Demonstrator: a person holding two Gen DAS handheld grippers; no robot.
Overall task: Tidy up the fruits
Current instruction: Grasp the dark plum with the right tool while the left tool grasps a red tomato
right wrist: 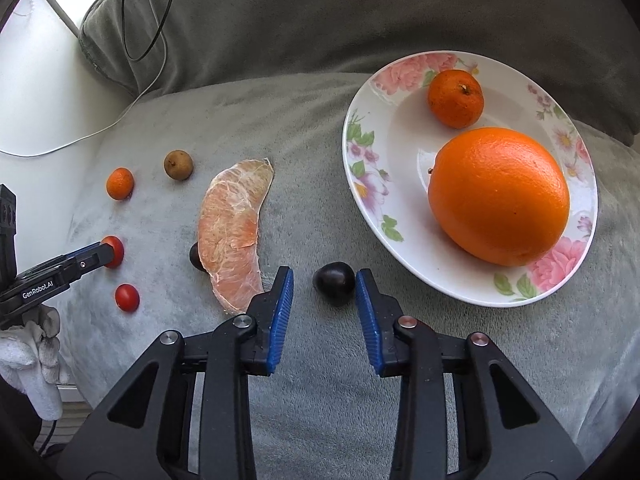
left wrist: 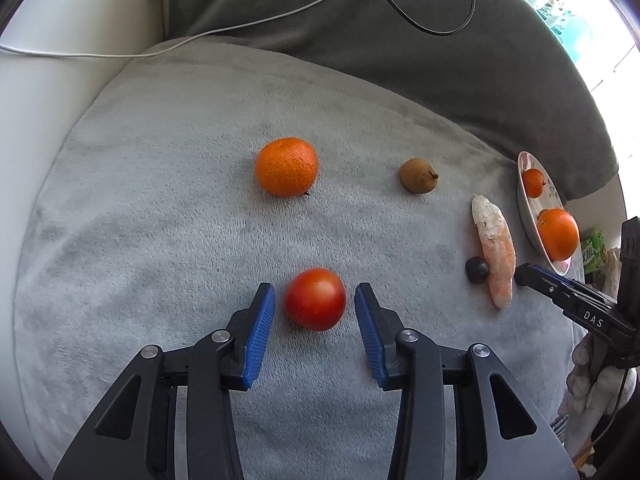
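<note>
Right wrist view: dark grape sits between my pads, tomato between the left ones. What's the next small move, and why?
Probably close both grippers the rest of the way. The right gripper straddles the dark grape, its right pad about touching and a gap at the left pad. The left gripper brackets the tomato with slim gaps on both sides. Neither fruit looks gripped yet, so lifting toward the plate now would leave them behind.

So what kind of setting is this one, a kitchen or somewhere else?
Probably a home living room or bedroom, not a kitchen: the fruit lies on a grey fleece blanket over a soft cushion, beside a floral plate, with charging cables trailing behind.
</note>
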